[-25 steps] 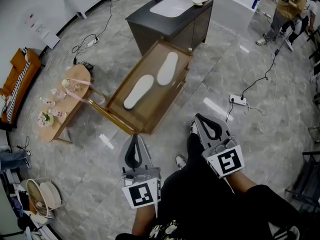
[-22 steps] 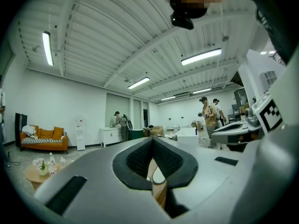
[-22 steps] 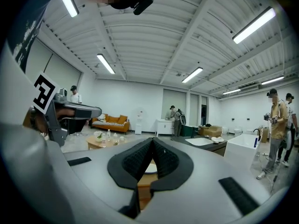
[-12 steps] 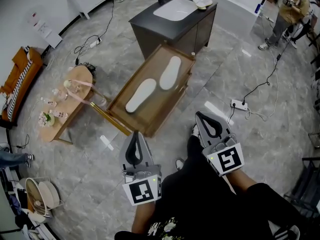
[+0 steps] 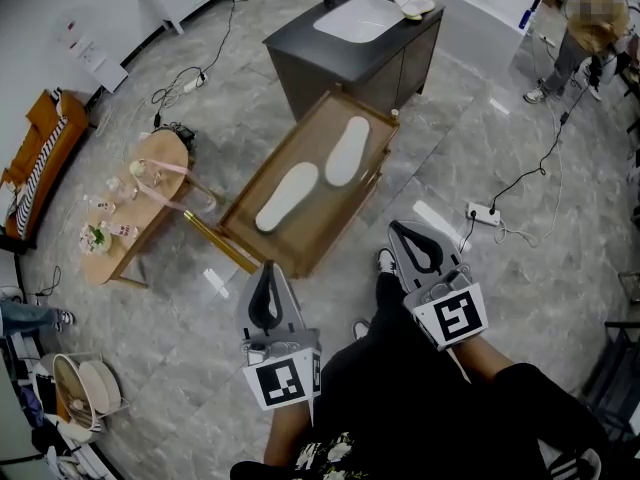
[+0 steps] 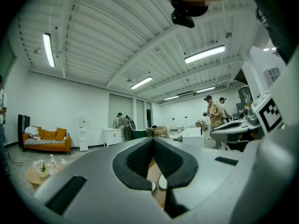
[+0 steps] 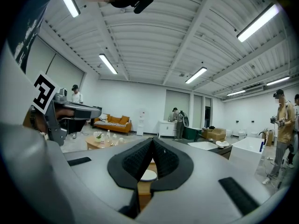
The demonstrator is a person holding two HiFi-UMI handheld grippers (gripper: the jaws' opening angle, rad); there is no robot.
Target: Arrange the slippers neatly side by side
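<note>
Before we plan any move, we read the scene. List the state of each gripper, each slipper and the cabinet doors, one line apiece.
left gripper: shut, nothing held
right gripper: shut, nothing held
near slipper: lying flat on the wooden tray, untouched
far slipper: flat on the same tray, staggered ahead of the near one, not touching it
cabinet doors: closed
</note>
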